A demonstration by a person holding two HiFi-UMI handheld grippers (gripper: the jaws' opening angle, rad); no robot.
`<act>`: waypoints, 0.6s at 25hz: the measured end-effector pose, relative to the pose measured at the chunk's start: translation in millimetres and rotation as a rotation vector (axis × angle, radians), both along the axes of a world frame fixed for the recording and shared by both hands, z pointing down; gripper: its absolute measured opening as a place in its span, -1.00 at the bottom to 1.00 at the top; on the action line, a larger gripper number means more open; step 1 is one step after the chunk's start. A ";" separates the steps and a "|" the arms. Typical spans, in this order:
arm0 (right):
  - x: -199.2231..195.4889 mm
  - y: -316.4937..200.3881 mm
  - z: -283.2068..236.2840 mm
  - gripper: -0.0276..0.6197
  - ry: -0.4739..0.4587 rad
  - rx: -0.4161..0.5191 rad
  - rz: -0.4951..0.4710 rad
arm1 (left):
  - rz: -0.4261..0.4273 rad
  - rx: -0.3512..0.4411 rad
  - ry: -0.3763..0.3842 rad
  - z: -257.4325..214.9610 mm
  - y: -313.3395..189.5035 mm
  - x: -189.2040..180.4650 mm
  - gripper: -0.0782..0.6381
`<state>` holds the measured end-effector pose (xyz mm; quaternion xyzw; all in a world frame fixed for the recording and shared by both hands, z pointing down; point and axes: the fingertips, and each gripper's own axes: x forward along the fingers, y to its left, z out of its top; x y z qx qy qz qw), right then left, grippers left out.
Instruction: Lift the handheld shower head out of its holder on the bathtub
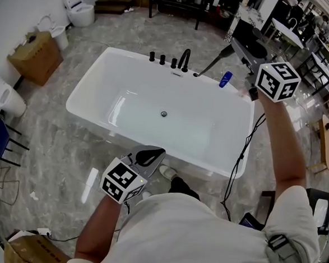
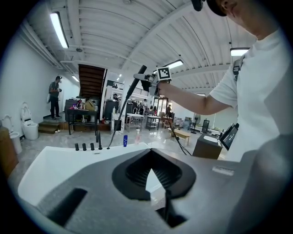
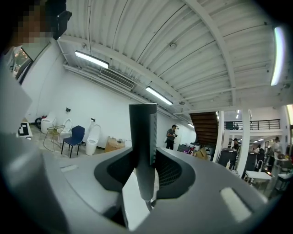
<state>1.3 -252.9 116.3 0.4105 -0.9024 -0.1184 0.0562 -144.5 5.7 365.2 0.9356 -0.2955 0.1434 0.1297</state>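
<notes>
White bathtub (image 1: pixel 82 102) on the glossy grey marbled floor (image 1: pixel 62 149) of a showroom with a toilet (image 1: pixel 80 10). Right gripper (image 1: pixel 246 52) is clamped on the black shower head (image 1: pixel 214 63), which slants up from the tub's far rim. Left gripper (image 1: pixel 149 155), jaws together and empty, hangs near the front rim.

A glossy grey marble-patterned floor (image 1: pixel 68 144) reflects the lamps overhead. Along the plain white wall (image 3: pixel 91 105) stand a white ceramic toilet (image 1: pixel 80 10), a brown cardboard box (image 1: pixel 36 57) and a dark blue chair on thin black legs (image 3: pixel 74 136). The white ribbed arched ceiling (image 3: pixel 183 45) carries long bright strip lights (image 3: pixel 91 59). At the far end a dark wooden staircase (image 3: pixel 207 128) climbs above a dark table (image 2: pixel 82 119), with a low wooden bench (image 2: pixel 183 134) farther off.
</notes>
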 end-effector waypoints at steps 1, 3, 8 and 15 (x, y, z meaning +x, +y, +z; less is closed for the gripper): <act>-3.3 6.2 -1.9 -0.46 0.003 0.002 -0.008 | 0.005 -0.001 0.002 0.1 1.4 1.0 -0.76; -12.3 23.2 -3.1 -0.46 0.011 0.009 -0.028 | 0.016 -0.001 0.006 3.5 8.3 1.4 -0.76; -32.1 58.4 -11.1 -0.46 0.032 0.031 -0.075 | 0.033 0.002 0.013 8.8 22.0 1.6 -0.76; -41.3 66.3 -11.5 -0.46 0.033 0.015 -0.096 | 0.030 0.015 0.006 -4.1 23.9 3.3 -0.76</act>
